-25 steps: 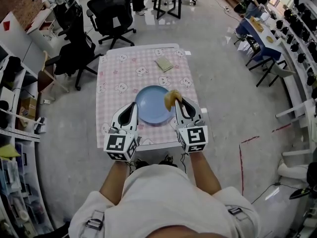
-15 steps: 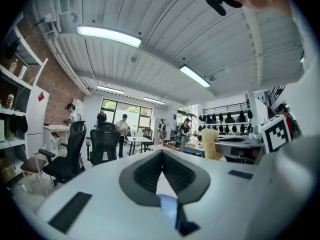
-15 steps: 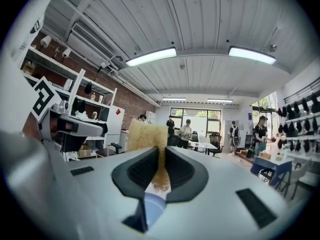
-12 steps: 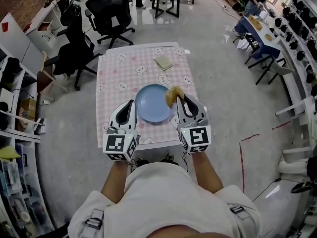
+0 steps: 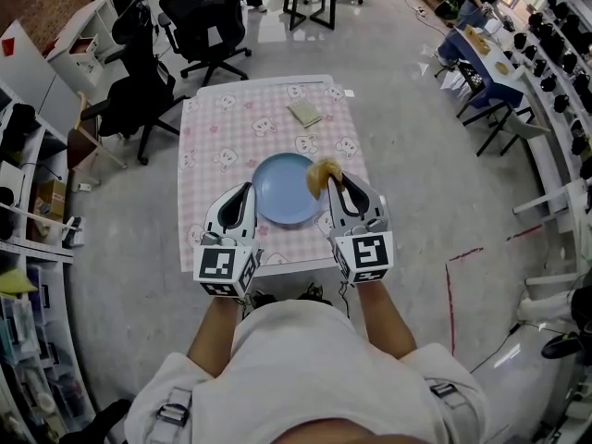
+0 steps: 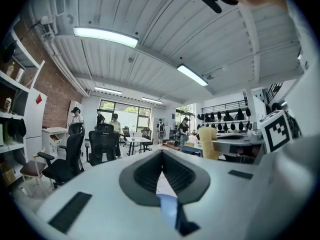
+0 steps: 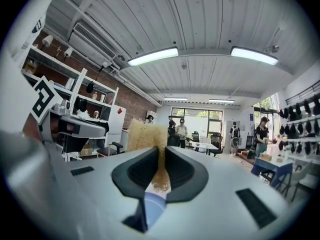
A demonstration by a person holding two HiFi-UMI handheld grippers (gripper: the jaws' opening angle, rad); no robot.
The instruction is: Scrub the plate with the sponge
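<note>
**Both tongs at the plate's near edge, with the sponge held on the right.**
Head view: the round light-blue plate (image 5: 282, 197) lies on the pink checked counter (image 5: 231, 128), between the left tongs (image 5: 245, 195) and the right tongs (image 5: 334, 190). The yellow porous sponge (image 5: 322, 175) is at the right tongs' tip, by the plate's rim. Left gripper view: the left tongs (image 6: 161, 158) are pressed together and empty, with the plate beneath them. Right gripper view: the right tongs (image 7: 162, 156) are clamped on the sponge (image 7: 146, 134).
</note>
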